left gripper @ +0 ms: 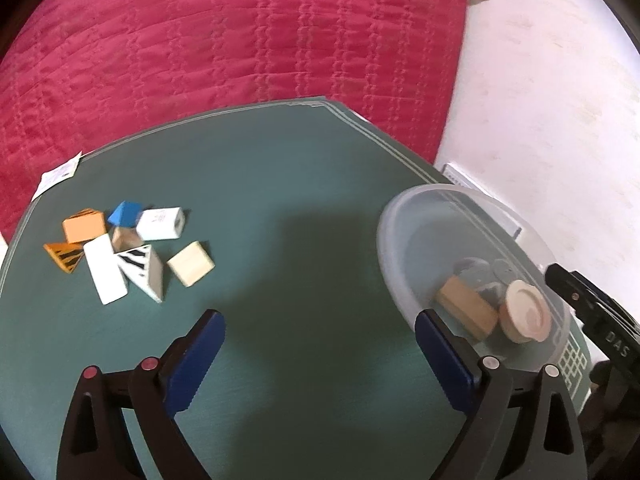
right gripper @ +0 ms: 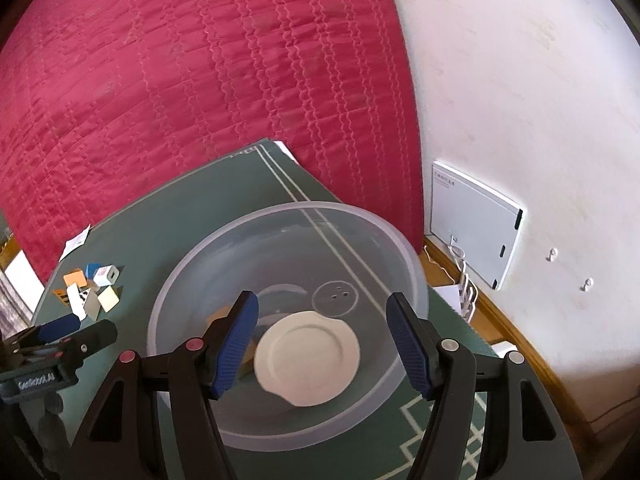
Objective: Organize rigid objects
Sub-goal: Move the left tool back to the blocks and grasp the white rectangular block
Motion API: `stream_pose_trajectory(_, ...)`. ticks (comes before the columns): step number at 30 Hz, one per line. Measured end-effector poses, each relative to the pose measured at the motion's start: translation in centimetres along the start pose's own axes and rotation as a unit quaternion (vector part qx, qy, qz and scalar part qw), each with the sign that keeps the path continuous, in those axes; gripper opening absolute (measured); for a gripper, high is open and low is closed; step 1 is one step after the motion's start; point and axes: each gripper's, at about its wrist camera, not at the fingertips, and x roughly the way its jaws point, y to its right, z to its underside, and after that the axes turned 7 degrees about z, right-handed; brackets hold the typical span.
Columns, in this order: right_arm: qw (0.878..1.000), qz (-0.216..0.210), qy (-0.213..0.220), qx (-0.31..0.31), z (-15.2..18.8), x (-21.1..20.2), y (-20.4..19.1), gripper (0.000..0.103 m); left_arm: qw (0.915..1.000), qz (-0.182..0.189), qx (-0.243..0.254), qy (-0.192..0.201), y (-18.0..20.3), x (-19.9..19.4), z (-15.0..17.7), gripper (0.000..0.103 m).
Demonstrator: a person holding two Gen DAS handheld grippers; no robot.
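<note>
Two wooden pieces (left gripper: 492, 312) in bowl (left gripper: 400, 264)

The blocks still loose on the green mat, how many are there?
8, clustered at the mat's far left: two orange, blue, three white, two wooden. More may hide beneath.

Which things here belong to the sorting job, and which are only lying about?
Belong to the job:
- pile of blocks on the green mat
- clear bowl
- round wooden disc and wooden block inside the bowl

Just lying about:
- red quilt
- white panel against the wall
- paper tag at the mat's edge
</note>
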Motion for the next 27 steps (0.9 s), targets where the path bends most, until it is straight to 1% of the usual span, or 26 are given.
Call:
stream_pose_trajectory(9, 1.0, -0.017, 0.004, -0.019, 0.3, -0.8, -1.9, 0.07, 0.9984, -0.03, -0.048, 0.007, -4.5, -1.0, -0.1, 0.098)
stream_pose_trajectory(13, 0.999, -0.029, -0.003, -0.027, 0.5, -0.8, -2.4, 0.073, 0.9963, -0.045, -0.073, 0.015, -7.0, -1.5, -0.1, 0.098)
stream_pose_trajectory(16, 0.998, -0.041, -0.007, -0.041, 0.7, -0.8, -3.2, 0.073, 0.9949, -0.057, -0.081, 0.017, -8.4, -1.9, 0.0, 0.098)
stream_pose_trajectory(23, 0.997, -0.057, -0.009, -0.054, 0.9, -1.1, -4.4, 0.074, 0.9871, -0.103, -0.118, 0.033, -13.2, -3.2, -0.4, 0.098)
stream_pose_trajectory(27, 0.995, -0.067, -0.014, -0.068, 1.0, -1.2, -5.4, 0.074, 0.9825, -0.122, -0.134, 0.042, -15.3, -3.4, -0.6, 0.098)
